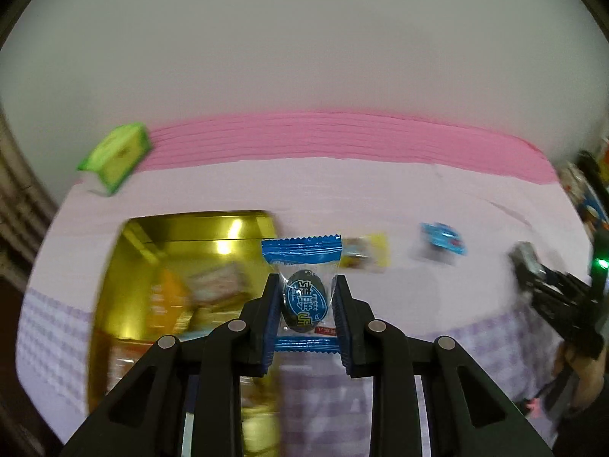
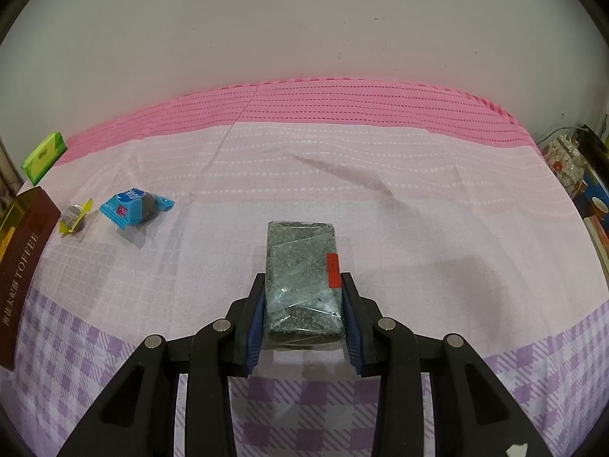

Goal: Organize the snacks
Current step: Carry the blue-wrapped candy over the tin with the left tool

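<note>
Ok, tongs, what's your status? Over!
Left tongs shut on blue-wrapped candy, beside gold tin. Right tongs shut on grey snack bar. Nothing blocking.

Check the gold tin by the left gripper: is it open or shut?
Open. The left wrist view looks straight into the gold tin: no lid covers it, and blurred snack packets show inside against its shiny inner wall.

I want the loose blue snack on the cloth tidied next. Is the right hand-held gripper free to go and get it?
Probably not yet: the right hand-held gripper is shut on the grey seed bar. The path over the cloth to the blue snack looks clear otherwise.
</note>
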Demonstrator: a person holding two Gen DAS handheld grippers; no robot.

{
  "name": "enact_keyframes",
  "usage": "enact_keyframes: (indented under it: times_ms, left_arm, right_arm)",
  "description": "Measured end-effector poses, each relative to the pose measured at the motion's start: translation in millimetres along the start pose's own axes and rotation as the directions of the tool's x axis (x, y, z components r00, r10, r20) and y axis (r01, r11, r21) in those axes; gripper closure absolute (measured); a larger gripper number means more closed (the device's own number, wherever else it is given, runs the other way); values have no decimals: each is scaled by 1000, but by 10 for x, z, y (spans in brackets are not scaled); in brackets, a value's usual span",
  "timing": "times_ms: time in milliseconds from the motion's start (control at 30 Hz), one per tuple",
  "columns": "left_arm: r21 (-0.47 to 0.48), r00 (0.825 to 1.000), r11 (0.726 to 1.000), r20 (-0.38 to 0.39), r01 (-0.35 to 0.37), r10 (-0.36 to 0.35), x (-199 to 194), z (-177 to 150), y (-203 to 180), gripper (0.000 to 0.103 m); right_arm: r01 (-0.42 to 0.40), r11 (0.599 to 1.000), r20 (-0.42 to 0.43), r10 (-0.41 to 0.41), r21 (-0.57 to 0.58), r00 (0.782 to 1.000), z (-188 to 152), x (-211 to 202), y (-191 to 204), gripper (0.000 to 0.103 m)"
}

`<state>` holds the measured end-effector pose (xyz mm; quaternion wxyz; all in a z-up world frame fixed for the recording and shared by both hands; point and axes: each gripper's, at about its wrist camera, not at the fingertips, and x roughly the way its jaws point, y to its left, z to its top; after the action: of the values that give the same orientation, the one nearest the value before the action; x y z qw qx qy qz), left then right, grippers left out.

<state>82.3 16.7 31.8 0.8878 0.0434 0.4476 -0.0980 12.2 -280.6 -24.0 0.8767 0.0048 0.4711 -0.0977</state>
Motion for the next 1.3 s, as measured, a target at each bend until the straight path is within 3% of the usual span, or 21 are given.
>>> enact_keyframes:
  times_ms: [200, 467, 700, 1300]
  left_arm:
    - [-89, 997, 993, -29, -73, 70, 79, 12, 590, 76]
    - [-140, 990, 982, -85, -127, 116, 327, -33, 1059, 76]
    - [-172, 984, 976, -141, -131, 107, 561, -106, 1243, 76]
    - [-149, 973, 971, -161, -188, 164, 830, 22, 1387, 75]
  right_arm:
    - [1, 1000, 0, -1, -2, 1000, 6, -7, 0, 70]
    - [0, 1000, -1, 0, -2, 1000, 4, -4, -7, 70]
    - [-3, 1000, -2, 3, -5, 1000, 10, -14, -7, 70]
    - [-7, 1000, -1, 7, -6, 1000, 10, -9, -22, 70]
